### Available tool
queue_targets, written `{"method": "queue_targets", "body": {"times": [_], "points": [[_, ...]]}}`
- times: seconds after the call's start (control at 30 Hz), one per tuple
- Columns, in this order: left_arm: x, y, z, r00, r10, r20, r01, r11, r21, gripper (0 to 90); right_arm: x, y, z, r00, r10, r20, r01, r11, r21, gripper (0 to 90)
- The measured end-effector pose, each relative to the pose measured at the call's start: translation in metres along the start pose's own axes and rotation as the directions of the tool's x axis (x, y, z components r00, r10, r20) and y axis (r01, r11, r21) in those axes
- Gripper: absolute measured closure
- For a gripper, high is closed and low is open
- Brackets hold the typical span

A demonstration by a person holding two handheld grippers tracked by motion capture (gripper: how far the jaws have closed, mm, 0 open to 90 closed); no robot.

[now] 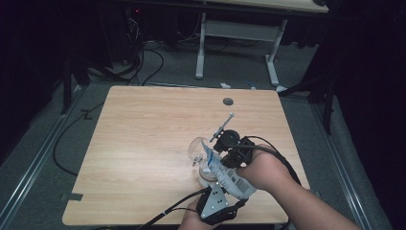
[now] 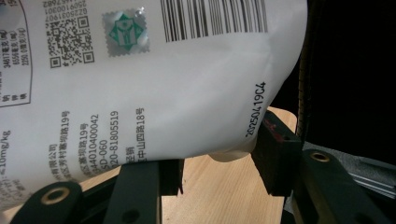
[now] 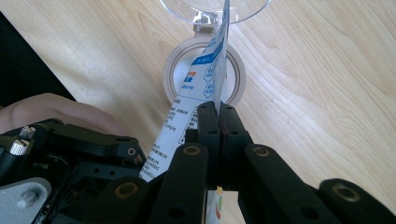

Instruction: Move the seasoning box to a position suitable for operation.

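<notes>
both grippers are holding a white printed pouch [image 1: 229, 176] over a clear glass [image 1: 200, 152] near the desk's front edge. the right gripper [image 3: 218, 114] is pressing its jaws together on the pouch's top edge, while the left gripper [image 1: 216, 203] is clamping the pouch's bottom part, jaws partly spread around it. the pouch is tilting toward the glass (sitting on a round base [image 3: 204, 70]), but nothing is visibly pouring yet, so the emptying seems still ahead. the wooden desk [image 1: 143, 139] is standing in a dim room with grey floor [image 1: 43, 158], loose cables [image 1: 143, 64] and another desk's white legs [image 1: 273, 62] behind.
</notes>
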State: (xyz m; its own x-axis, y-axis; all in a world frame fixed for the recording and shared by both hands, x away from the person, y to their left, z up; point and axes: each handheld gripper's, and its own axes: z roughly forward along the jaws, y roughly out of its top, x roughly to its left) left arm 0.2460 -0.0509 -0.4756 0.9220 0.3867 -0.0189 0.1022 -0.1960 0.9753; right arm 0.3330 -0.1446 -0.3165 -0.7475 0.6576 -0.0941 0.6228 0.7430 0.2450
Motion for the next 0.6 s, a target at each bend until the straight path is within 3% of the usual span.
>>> {"method": "queue_targets", "body": {"times": [0.6], "points": [[0.0003, 0.0016, 0.0003, 1.0000, -0.001, -0.004, 0.001, 1.0000, -0.001, 57.1, 0.0010, 0.0033, 0.0005, 1.0000, -0.006, 0.007, 0.006, 1.000, -0.001, 89.9]]}}
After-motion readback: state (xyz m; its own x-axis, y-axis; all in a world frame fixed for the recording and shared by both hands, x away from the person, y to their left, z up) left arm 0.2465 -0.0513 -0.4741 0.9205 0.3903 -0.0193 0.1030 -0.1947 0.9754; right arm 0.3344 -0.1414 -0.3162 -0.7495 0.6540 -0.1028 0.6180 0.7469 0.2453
